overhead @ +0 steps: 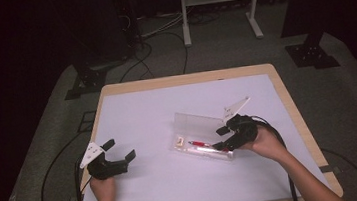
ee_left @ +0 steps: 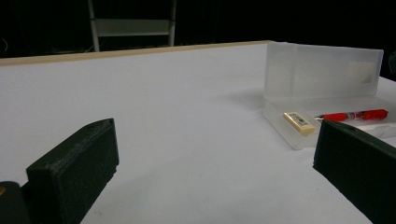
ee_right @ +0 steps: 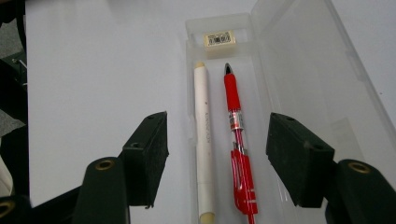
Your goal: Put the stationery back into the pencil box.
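Your right gripper [ee_right: 217,154] hangs over the clear pencil case [ee_right: 275,74] right of the table's middle, jaws apart and gripping nothing, straddling the red pen [ee_right: 239,154] and white pen [ee_right: 204,140] inside. Your left gripper [overhead: 116,152] rests near-left, open and empty.

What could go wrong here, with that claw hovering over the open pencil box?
The right gripper hangs open over both the red pen and the white pen, which lie close together; closing might catch both or nudge one aside. The clear case looks light, so a jaw bumping its wall could slide it or tip the raised lid.
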Action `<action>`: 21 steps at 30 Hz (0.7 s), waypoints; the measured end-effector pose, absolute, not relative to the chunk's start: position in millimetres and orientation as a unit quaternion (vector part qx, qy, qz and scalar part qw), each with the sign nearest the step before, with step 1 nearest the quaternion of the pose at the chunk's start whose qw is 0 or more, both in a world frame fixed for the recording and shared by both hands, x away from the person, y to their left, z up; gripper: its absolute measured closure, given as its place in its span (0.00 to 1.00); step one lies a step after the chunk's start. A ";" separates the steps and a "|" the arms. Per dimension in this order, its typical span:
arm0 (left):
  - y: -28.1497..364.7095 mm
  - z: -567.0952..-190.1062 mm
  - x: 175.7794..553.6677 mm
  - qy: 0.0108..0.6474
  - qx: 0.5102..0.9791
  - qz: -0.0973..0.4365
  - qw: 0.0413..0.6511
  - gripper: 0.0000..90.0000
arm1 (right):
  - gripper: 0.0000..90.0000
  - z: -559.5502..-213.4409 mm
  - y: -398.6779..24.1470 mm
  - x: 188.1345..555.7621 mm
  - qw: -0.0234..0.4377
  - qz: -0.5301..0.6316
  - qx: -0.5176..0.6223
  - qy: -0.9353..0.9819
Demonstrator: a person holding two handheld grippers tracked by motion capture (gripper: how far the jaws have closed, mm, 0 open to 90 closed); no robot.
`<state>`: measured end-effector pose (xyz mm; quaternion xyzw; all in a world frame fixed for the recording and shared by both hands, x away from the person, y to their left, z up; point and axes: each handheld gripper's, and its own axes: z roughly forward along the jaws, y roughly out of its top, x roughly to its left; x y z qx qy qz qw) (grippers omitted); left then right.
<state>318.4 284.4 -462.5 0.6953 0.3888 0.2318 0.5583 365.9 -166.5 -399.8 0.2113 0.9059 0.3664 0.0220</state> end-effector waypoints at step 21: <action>282.8 -462.6 318.4 0.390 0.697 0.232 0.555 0.00 | 0.41 -413.3 -196.6 355.8 0.023 0.364 0.236 0.901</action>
